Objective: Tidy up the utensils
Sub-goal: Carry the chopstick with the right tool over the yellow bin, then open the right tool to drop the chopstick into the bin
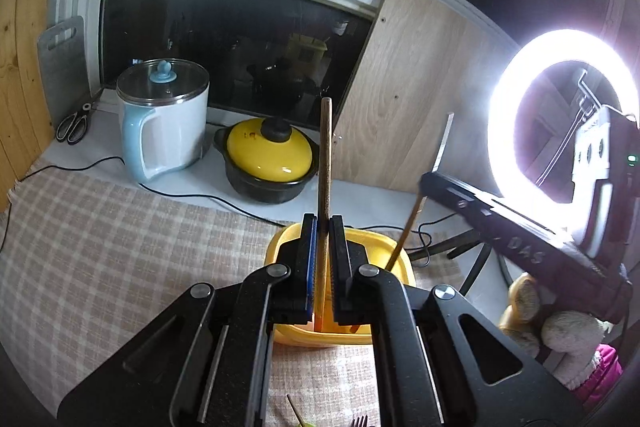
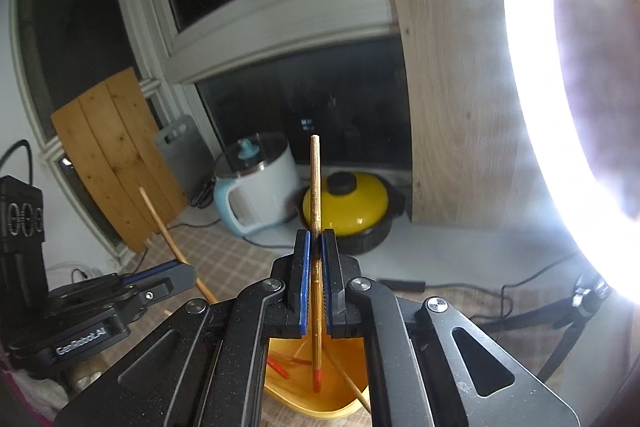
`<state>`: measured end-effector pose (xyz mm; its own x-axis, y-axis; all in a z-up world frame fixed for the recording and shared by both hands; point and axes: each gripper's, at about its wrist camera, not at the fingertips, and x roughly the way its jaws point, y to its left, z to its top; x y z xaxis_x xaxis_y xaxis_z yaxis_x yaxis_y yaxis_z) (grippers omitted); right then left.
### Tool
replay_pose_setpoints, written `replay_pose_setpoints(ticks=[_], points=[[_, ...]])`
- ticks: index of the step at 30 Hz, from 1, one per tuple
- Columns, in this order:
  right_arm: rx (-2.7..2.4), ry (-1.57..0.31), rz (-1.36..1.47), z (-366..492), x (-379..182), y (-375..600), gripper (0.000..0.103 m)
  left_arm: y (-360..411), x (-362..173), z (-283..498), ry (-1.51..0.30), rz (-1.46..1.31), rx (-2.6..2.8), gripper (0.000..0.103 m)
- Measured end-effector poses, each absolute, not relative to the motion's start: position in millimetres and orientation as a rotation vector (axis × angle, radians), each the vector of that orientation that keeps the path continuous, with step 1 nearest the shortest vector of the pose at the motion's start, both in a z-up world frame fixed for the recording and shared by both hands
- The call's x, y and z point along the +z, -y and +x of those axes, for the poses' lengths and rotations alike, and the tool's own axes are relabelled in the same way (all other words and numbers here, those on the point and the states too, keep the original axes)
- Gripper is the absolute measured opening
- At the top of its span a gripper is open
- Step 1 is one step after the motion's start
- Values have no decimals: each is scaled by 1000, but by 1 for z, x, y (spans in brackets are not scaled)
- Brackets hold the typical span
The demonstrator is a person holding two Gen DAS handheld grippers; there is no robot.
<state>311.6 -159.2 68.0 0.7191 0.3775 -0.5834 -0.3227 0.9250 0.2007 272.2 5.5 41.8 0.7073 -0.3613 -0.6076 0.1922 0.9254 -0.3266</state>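
1. The left gripper [image 1: 323, 223] is clamped on a chopstick [image 1: 325, 163] that stands nearly upright, its lower end inside the yellow tub [image 1: 280, 247].
2. The right gripper [image 2: 314, 239] is closed on another chopstick [image 2: 315, 183], red tip down in the same tub.
3. More red-tipped sticks [image 2: 280, 367] lie in the tub, perhaps three; the view is partly blocked.
4. The tub sits on a checked cloth [image 1: 100, 247].
5. Behind stand a white kettle [image 1: 168, 123] and a yellow-lidded pot [image 1: 268, 159].
6. A ring light [image 1: 560, 131] glares at right.
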Motion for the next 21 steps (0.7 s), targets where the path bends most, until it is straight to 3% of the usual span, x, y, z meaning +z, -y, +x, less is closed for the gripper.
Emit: replay_pose_setpoints(ticks=[21], points=[[386, -801, 103, 333, 30, 165, 4, 16, 31, 271, -744, -182, -323, 3]])
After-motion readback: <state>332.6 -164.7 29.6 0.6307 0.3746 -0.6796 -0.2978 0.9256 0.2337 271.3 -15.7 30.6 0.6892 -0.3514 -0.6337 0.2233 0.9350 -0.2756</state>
